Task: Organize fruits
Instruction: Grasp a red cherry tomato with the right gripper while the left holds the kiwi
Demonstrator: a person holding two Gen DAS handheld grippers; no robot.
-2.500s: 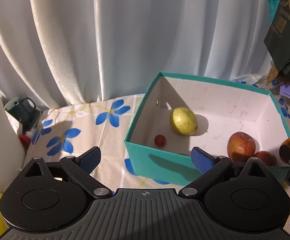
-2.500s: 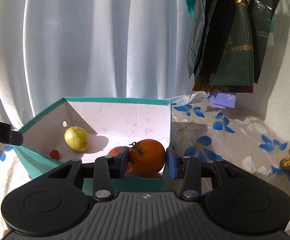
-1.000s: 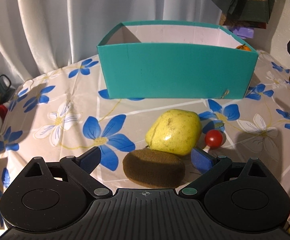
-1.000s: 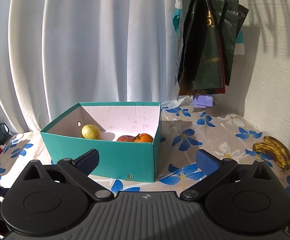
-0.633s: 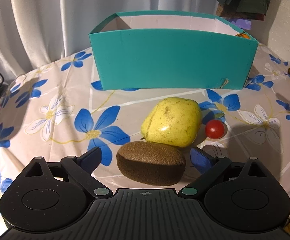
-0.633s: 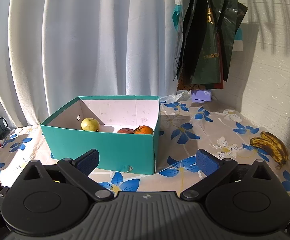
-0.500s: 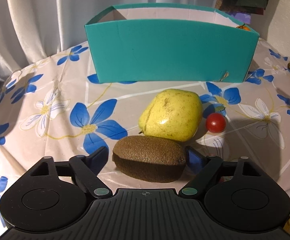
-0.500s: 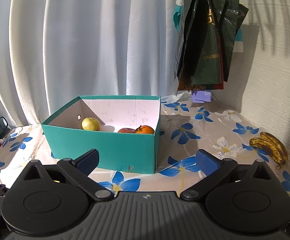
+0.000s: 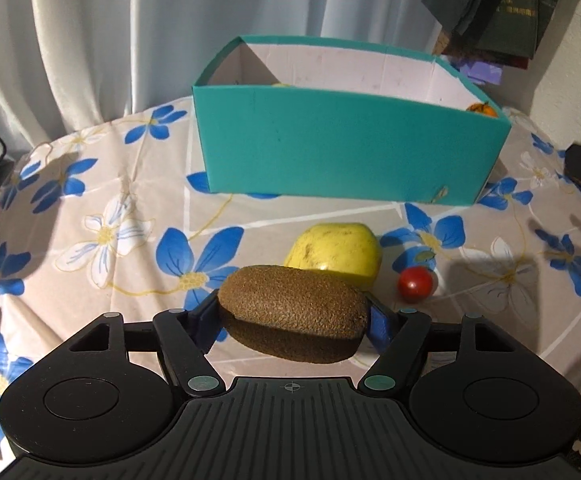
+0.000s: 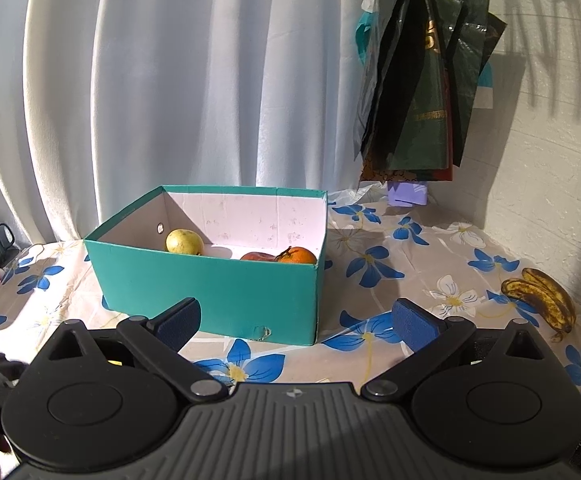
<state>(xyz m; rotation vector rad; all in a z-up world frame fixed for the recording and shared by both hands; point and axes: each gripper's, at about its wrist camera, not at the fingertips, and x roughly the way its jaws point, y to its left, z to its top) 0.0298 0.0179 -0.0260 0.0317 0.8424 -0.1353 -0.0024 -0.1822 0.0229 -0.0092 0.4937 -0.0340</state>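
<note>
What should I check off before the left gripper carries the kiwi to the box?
1. Kiwi between the left gripper's pads: ok, a pad at each end, jaws closing.
2. Kiwi clear of the tablecloth: cannot tell.
3. Neighbours free of the grip: ok, the yellow fruit and small red fruit lie behind it.
4. Space in the teal box: ok, bare floor between the yellow-green fruit and orange.
5. Right gripper out of the way: ok, open, empty, short of the box.
</note>
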